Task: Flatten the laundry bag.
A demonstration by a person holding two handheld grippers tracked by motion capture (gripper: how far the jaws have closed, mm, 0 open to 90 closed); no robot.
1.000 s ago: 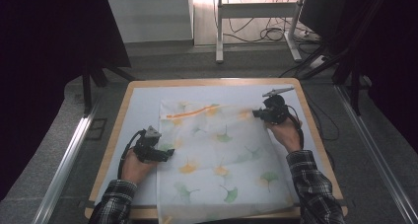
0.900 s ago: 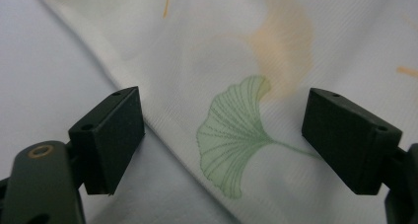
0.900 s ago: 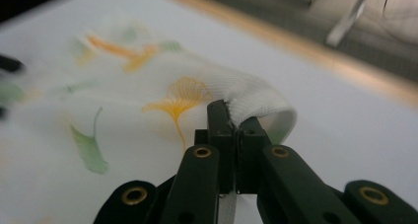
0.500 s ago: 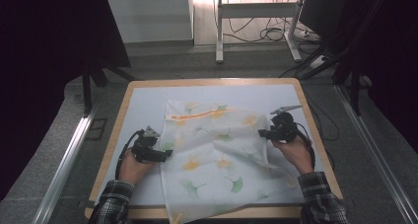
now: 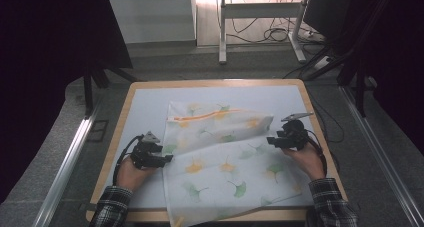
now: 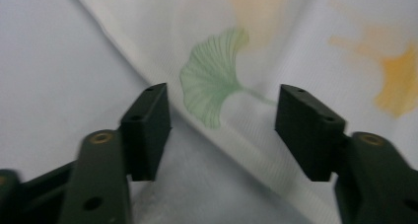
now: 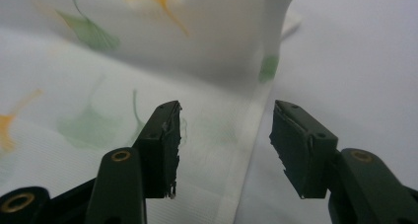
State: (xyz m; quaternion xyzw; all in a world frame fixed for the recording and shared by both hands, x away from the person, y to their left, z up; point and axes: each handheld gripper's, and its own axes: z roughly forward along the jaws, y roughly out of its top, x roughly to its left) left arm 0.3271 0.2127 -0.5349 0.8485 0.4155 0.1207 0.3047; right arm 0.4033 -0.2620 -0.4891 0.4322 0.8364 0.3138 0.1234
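Cloth [image 5: 225, 157] printed with green and orange leaves lay on the white mat [image 5: 145, 112] of the table [image 5: 112, 152], partly folded: its far part, with an orange strip [image 5: 205, 116] along it, was doubled over toward the near part, and the near edge reached the table's near rim.

The left gripper [image 5: 167, 158] sat at the cloth's left edge. Its jaws had just been closing but stood apart, with the hem [image 6: 162, 93] and a green leaf [image 6: 212, 86] lying between them in the left gripper view, not pinched. The right gripper [image 5: 270, 140] sat at the cloth's right edge, just near the folded flap's corner. Its jaws had just been opening and stood apart over the right hem [image 7: 246, 150], pressing on nothing.

With both sides free, the fold was only resting under its own weight, so the thin fabric could slide or spring back open. The left jaws straddled a single edge close to the mat; if they shut too low they would likely scrape the mat and miss the hem, or catch only a few threads and lose them on the lift. On the right, two layers lay near each other, so a careless grab could take the flap as well as the lower layer and drag the fold askew. Uneven pulls would probably skew or wrinkle the cloth.
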